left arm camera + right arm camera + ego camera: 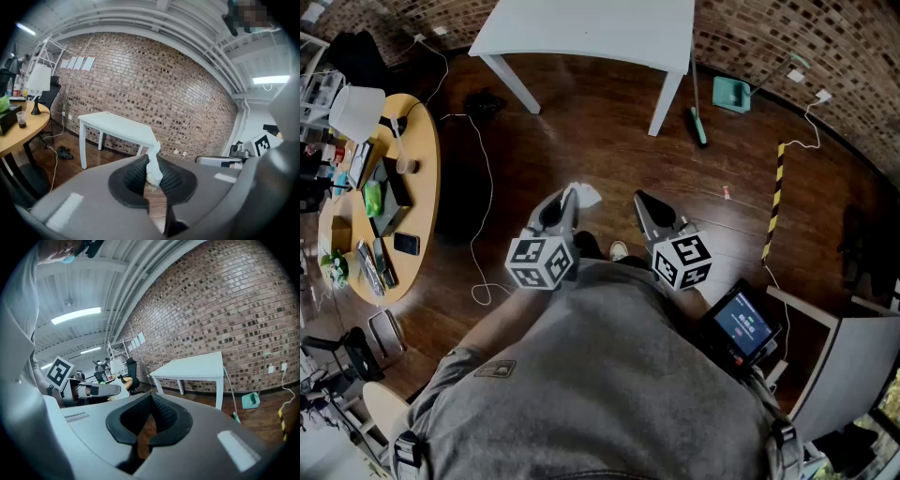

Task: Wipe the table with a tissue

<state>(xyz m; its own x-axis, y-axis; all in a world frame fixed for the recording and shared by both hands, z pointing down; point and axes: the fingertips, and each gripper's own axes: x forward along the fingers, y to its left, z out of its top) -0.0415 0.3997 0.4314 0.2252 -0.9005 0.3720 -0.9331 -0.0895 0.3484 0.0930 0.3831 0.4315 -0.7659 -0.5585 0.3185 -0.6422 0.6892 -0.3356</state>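
My left gripper (569,198) is shut on a white tissue (583,194), which sticks out past its tips; in the left gripper view the tissue (153,168) stands pinched between the dark pads. My right gripper (642,202) is shut with nothing between its jaws, as the right gripper view (149,420) shows. Both are held side by side over the wooden floor, apart from the white table (600,28) ahead. That table (119,127) stands against the brick wall, and the right gripper view shows the table (197,367) too.
A round wooden table (389,202) with a lamp, phone and clutter stands at the left. Cables (478,216) run across the floor. A green dustpan (730,94) and broom (697,122) lie right of the white table. A striped floor strip (774,202) and a screen (741,323) are at right.
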